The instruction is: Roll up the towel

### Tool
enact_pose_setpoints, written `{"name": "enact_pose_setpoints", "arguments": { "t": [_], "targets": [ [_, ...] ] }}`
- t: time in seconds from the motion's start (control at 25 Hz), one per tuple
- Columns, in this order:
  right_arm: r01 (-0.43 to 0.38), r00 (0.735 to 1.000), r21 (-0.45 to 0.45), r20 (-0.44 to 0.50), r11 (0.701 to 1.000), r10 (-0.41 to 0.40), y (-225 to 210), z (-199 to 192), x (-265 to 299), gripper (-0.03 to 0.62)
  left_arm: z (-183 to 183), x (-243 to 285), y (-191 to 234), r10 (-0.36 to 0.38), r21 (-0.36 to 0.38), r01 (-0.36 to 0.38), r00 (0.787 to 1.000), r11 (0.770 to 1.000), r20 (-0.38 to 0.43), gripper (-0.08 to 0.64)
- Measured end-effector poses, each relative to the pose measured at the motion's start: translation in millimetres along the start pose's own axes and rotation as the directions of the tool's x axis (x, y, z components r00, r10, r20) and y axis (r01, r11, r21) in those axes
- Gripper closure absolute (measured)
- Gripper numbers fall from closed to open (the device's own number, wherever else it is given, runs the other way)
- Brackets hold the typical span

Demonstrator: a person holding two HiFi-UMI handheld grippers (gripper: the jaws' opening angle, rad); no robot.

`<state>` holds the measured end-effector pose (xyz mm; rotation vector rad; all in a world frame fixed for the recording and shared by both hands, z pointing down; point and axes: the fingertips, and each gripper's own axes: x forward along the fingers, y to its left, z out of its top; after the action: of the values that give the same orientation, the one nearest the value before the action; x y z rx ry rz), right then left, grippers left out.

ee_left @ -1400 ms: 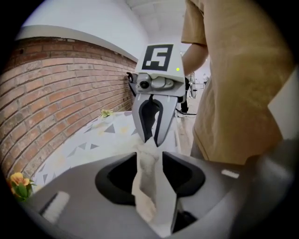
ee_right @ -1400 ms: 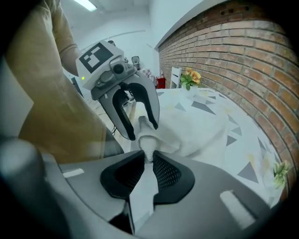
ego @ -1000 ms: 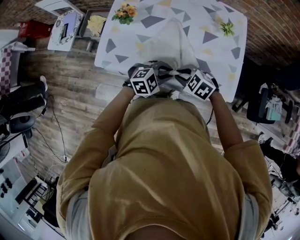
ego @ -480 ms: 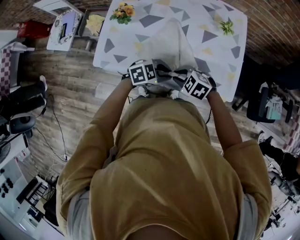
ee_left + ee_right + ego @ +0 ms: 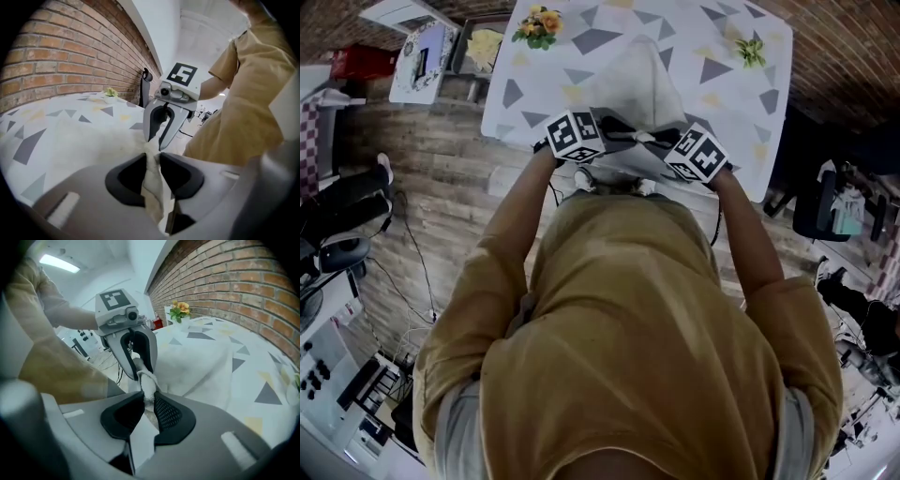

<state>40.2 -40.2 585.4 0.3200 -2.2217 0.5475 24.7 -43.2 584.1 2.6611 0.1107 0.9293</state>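
A white towel (image 5: pixel 639 82) lies on the triangle-patterned tablecloth (image 5: pixel 733 98), its near end bunched at the table's front edge. My left gripper (image 5: pixel 617 131) and right gripper (image 5: pixel 656 141) point at each other over that end. The left gripper (image 5: pixel 152 157) is shut on a thin fold of the towel (image 5: pixel 70 136). The right gripper (image 5: pixel 147 399) pinches a rolled bit of the towel (image 5: pixel 197 362); its jaws have just been closing with the towel between them. Each gripper view shows the other gripper's fingertips close ahead on the same fold.
A pot of yellow flowers (image 5: pixel 538 25) stands at the table's far left, a small green plant (image 5: pixel 751 52) at the far right. A brick wall (image 5: pixel 234 282) runs behind the table. A side stand with trays (image 5: pixel 427 56) is left, and chairs (image 5: pixel 834 211) are right.
Both grippers have shifted a little farther over the table with the towel's near end. The left gripper's marker cube has rolled and moved left.
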Motion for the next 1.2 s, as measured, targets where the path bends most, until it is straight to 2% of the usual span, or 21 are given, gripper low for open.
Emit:
{"name": "enact_pose_setpoints", "arguments": {
  "t": [0.16,0.32,0.48,0.6,0.72,0.88,1.0,1.08,1.2],
  "targets": [
    [-0.009,1.000,0.072,0.025,0.997,0.007,-7,-1,1,0.528,-2,-5,6,0.066,-0.069,-0.062,0.996,0.996,0.058,0.419],
    [-0.004,1.000,0.100,0.005,0.995,0.004,-14,-5,6,0.526,-7,-2,10,0.067,-0.194,-0.046,0.992,0.980,0.105,0.425],
    [0.004,1.000,0.132,0.002,0.991,-0.004,-21,-5,3,0.522,-12,-1,20,0.074,-0.295,-0.041,0.992,0.955,0.101,0.436],
    [0.041,0.999,0.155,0.004,0.987,-0.042,-30,-4,-2,0.509,-12,-1,28,0.078,-0.322,-0.048,0.994,0.945,0.081,0.436],
    [0.103,0.995,0.148,-0.018,0.984,-0.102,-36,-5,-7,0.483,-10,3,31,0.067,-0.312,-0.049,0.997,0.949,0.049,0.436],
    [0.202,0.979,0.071,-0.042,0.977,-0.200,-39,1,-17,0.465,-9,5,35,0.063,-0.302,-0.053,0.998,0.952,0.022,0.436],
    [0.280,0.960,-0.008,0.016,0.960,-0.280,-34,21,-35,0.466,-11,7,37,0.059,-0.303,-0.054,0.998,0.951,0.007,0.436],
    [0.280,0.960,-0.079,0.047,0.957,-0.277,-24,31,-37,0.468,-12,8,39,0.059,-0.306,-0.055,0.998,0.951,0.006,0.436],
    [0.229,0.972,-0.185,-0.010,0.956,-0.235,-8,21,-14,0.469,-13,10,38,0.055,-0.304,-0.052,0.998,0.951,0.002,0.436]
  ]
}}
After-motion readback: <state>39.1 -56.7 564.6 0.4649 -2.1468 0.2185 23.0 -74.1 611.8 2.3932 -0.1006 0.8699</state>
